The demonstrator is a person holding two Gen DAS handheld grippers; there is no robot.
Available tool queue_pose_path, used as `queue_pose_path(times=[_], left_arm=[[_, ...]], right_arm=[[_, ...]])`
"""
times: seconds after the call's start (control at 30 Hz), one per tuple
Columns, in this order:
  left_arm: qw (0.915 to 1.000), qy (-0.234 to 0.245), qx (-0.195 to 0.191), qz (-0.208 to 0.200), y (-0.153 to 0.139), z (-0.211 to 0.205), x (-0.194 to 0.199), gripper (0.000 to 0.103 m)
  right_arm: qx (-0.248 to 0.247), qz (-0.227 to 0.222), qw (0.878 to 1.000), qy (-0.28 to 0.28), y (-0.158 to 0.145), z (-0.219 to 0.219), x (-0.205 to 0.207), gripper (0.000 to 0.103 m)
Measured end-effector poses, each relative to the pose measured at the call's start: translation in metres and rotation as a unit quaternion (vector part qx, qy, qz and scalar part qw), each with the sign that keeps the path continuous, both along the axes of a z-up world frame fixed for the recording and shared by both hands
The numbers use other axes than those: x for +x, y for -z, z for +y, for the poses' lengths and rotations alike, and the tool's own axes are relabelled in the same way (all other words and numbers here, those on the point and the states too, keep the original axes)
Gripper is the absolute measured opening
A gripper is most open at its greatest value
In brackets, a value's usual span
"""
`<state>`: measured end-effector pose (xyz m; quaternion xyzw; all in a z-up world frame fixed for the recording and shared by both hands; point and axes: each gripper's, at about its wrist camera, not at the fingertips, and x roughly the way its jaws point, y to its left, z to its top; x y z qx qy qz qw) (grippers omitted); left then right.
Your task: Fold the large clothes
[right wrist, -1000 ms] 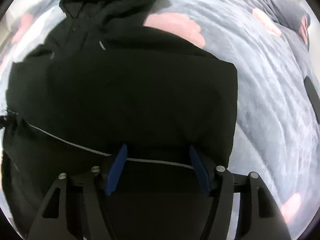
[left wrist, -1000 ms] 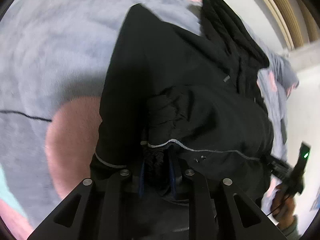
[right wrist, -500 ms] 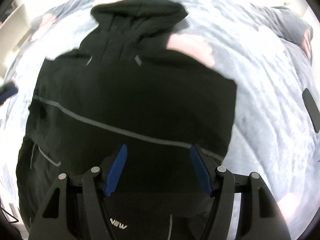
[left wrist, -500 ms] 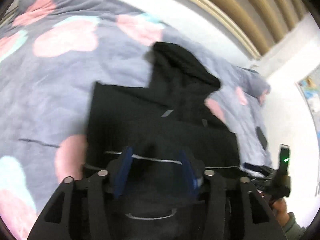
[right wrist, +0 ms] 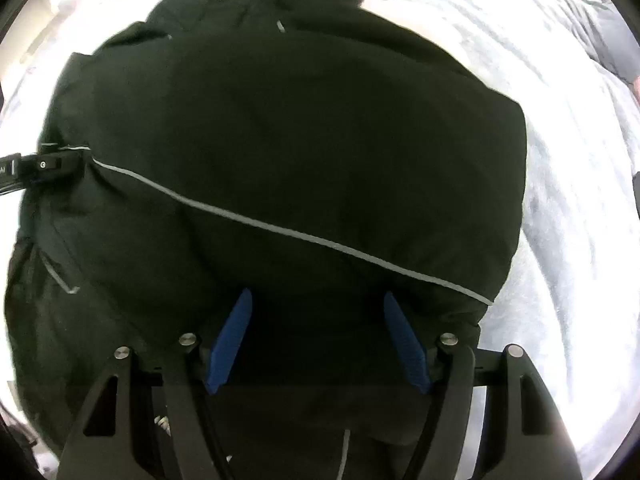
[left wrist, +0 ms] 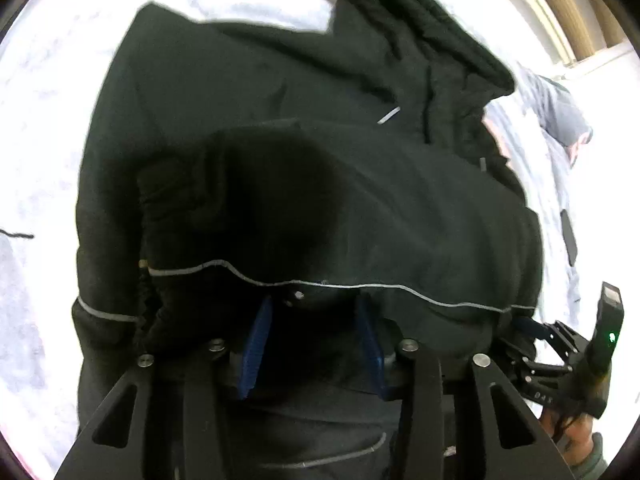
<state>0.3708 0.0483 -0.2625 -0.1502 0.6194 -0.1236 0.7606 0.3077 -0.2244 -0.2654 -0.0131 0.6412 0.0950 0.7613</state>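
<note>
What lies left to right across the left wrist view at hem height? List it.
Blanket → jacket with its grey hem stripe → right gripper, partly hidden behind the jacket's edge.

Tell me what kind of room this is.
Probably a bedroom: the black hooded jacket lies on a soft grey blanket spread like bedding, with a slatted wooden headboard or wall panel behind it.

Black jacket bulks ahead of both claws; bare blanket open on R side.
</note>
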Motion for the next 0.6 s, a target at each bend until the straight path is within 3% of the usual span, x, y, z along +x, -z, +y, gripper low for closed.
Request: queue_pose_path(times=[0.13,0.27,0.43,0.6], left_arm=[[0.9973,0.033,-0.008,-0.065,-0.051,-0.008,0.01,0.044],[0.9898,0.033,-0.025,-0.136,-0.096,-0.014,0.06,0.044],[0.9858,0.017,-0.006,-0.167,-0.102,-0.028,0.138,0.044],[0.9879,-0.022,-0.018,-0.152,-0.08,-0.022,0.211,0.044]], right_arm=[[0.045,-0.042,0.998,-0.003,-0.044,-0.013,0.023,0.072],[0.044,-0.113,0.993,0.005,-0.076,-0.028,0.074,0.072],[0.058,-0.169,0.982,0.056,-0.087,-0.037,0.16,0.072],[0.079,-0.163,0.977,0.11,-0.064,-0.054,0.229,0.072]])
